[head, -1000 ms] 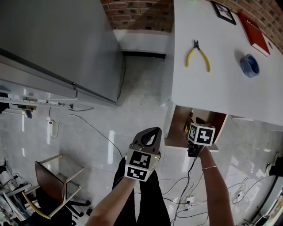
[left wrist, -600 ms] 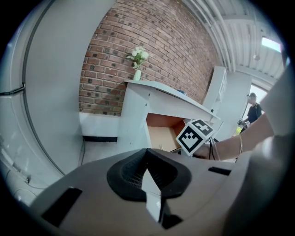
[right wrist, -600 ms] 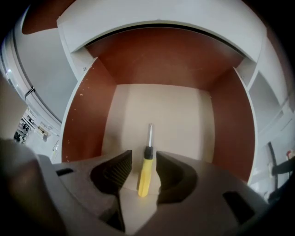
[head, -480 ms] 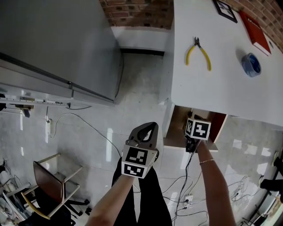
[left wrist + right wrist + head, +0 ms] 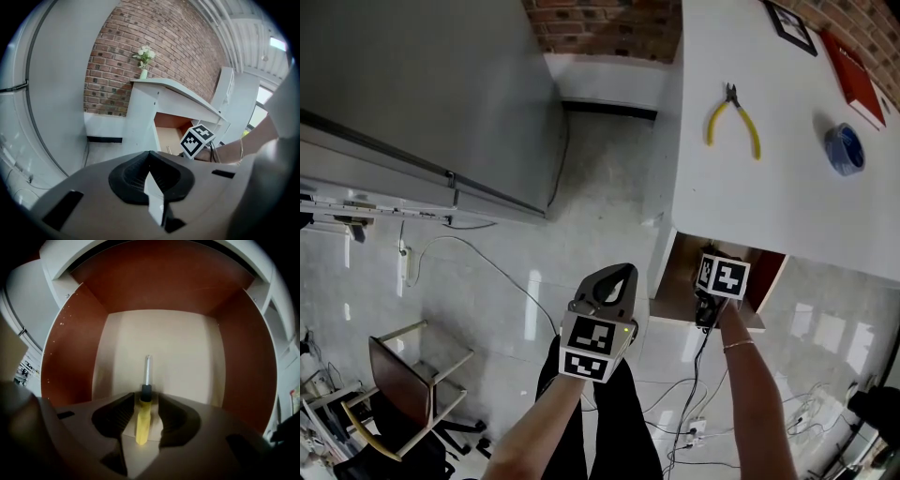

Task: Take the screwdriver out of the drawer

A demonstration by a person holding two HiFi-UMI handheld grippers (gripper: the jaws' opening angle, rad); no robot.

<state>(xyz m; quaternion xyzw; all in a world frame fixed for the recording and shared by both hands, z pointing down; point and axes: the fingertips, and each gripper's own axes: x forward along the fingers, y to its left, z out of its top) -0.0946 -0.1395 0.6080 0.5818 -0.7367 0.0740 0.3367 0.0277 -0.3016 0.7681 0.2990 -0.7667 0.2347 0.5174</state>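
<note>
Right gripper (image 5: 146,400) reaches into the open drawer (image 5: 70,348) under the white table (image 5: 769,202); from the head view only its marker cube (image 5: 724,277) and the forearm behind it show at the drawer mouth. Screwdriver (image 5: 144,408) lies flat on the drawer's pale floor, yellow handle toward the gripper, black collar and bare metal shaft pointing at the back wall. Handle sits between the two jaws. Jaws are spread to either side of it: the left one lies close against the handle, and a sliver of drawer floor shows between the handle and the right one, so no firm pinch can be read. Drawer sides and back are reddish brown; nothing else shows inside. Left gripper (image 5: 622,274) is held out over the tiled floor, well apart from the drawer, jaws pressed together with nothing between them. Its own view looks across at the table's side, the drawer opening and the other gripper's cube. On the tabletop, well back from the drawer edge: yellow-handled pliers (image 5: 735,117), a blue tape roll (image 5: 844,148), a red book (image 5: 855,70) and a dark-framed picture (image 5: 791,26). A grey cabinet (image 5: 412,84) stands to the left, a brick wall (image 5: 600,28) beyond.
</note>
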